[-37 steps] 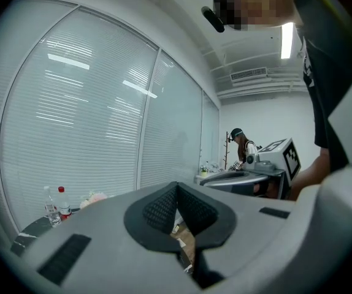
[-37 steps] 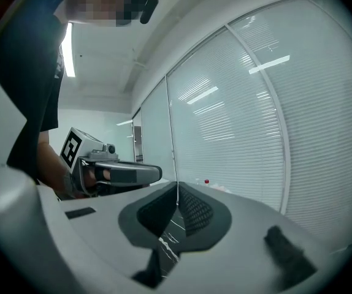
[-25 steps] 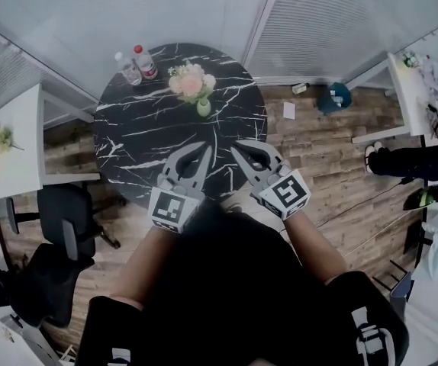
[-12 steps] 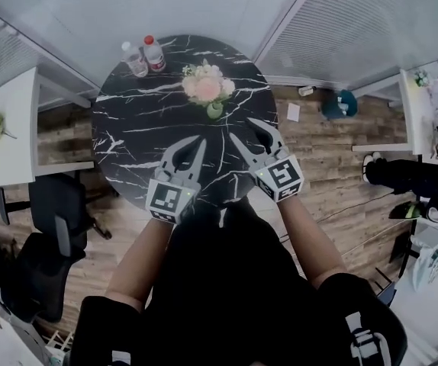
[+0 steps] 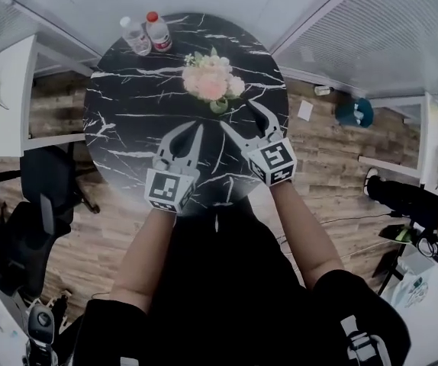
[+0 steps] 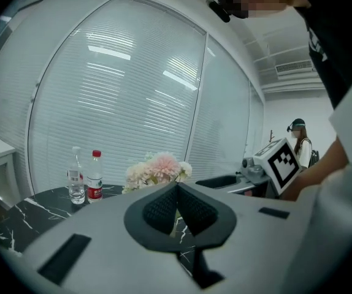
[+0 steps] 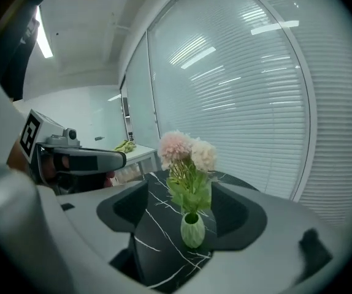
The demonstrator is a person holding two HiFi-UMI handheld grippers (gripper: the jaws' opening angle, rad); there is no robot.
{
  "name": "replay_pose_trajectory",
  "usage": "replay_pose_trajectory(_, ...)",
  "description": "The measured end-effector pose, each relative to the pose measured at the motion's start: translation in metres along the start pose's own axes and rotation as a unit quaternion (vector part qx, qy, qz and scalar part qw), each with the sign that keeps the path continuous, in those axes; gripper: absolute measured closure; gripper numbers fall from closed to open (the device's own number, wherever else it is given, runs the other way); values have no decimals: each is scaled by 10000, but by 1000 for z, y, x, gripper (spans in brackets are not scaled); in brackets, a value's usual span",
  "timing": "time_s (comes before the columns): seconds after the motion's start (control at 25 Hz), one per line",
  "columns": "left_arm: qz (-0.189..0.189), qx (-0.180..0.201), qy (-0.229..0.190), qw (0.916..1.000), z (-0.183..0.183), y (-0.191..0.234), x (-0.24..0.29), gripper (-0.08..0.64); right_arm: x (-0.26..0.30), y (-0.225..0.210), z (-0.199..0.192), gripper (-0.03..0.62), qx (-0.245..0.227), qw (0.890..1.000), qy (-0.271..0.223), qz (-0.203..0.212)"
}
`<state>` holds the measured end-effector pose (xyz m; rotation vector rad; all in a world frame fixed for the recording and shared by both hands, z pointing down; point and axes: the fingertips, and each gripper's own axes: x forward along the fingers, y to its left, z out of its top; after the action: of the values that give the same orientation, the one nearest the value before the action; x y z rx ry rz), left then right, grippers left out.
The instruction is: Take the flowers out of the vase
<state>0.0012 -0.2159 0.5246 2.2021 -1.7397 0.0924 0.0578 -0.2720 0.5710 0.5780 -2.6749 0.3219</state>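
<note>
Pink and cream flowers [image 5: 213,78] stand upright in a small green vase [image 5: 219,106] on the round black marble table [image 5: 139,105]. My right gripper [image 5: 240,116] is just short of the vase on its near right. Its jaws are opening, and nothing lies between the pads. In the right gripper view the vase [image 7: 192,230] and flowers [image 7: 185,152] appear ahead through the gap of that gripper [image 7: 185,190]. My left gripper [image 5: 197,128] is shut and empty, near and to the left of the vase. The left gripper view [image 6: 176,190] shows the flowers [image 6: 157,169] beyond its tips.
Two water bottles [image 5: 147,33] stand at the table's far edge, shown again as bottles [image 6: 85,176] in the left gripper view. A white side table [image 5: 1,90] and dark chairs [image 5: 47,178] are on the left. Window blinds run behind the table. A person [image 6: 298,141] stands far off.
Both grippers have moved forward and down toward the vase. The right jaws have gone from shut to wide apart. The left jaws stay shut.
</note>
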Motion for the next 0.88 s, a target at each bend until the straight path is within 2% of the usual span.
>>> replay_pose_trajectory(0.16,212,3,42,9998,-19,7,20,549,26,-18,-21,261,60,9999,117,73)
replay_pose_trajectory(0.48,635,-201,189,9976,-51,30,38,549,70,-22,-41,259,-82,9985,324,423)
replay_pose_trajectory(0.76,749,-324,262,9963,-64,36,38,549,89,-26,-44,262,-210,9988,244,376)
replay_pose_trajectory(0.84,791,-342,269,9959,-65,37,37,549,90,-28,-44,289,-235,9989,181,372)
replay_pose_trajectory(0.88,803,-339,272,9958,-65,37,37,549,90,-29,-43,333,-269,9989,139,344)
